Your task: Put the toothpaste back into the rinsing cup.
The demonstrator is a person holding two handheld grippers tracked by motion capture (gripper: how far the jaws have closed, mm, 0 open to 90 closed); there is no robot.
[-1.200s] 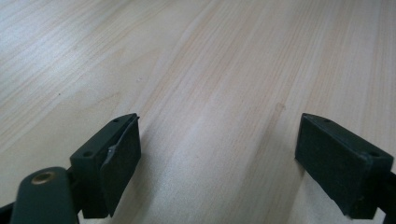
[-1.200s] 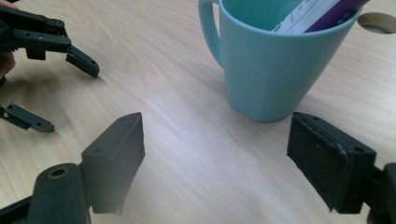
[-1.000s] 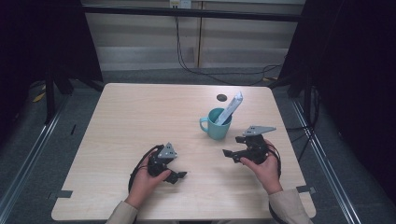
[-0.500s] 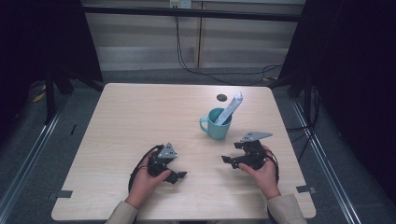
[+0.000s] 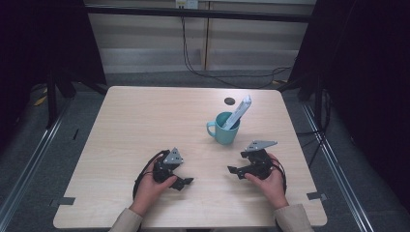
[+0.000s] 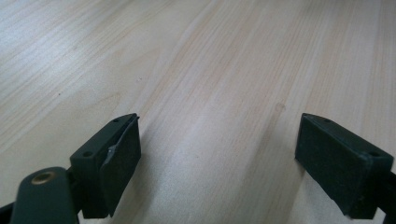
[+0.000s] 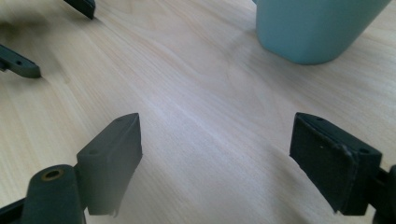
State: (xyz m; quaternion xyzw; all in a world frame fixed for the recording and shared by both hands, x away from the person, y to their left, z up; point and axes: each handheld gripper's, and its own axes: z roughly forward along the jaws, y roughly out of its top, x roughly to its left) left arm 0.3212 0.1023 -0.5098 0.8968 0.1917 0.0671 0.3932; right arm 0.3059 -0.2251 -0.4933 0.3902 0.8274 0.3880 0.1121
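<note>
A teal mug stands right of the table's middle, handle to the left, with a white flat tube leaning out of it to the upper right. My right gripper rests on the table just in front of the mug, open and holding nothing. In the right gripper view its jaws stand wide apart over bare wood, with the mug's base ahead on the right. My left gripper lies near the front left, open and holding nothing; its jaws frame bare tabletop.
A small dark round mark sits on the wooden table behind the mug. The left gripper's black jaw tips show at the far left of the right gripper view. Dark frames and cables surround the table on the floor.
My right gripper has drawn back a little from the mug toward the table's front edge. The left gripper, the mug and the tube have stayed put.
</note>
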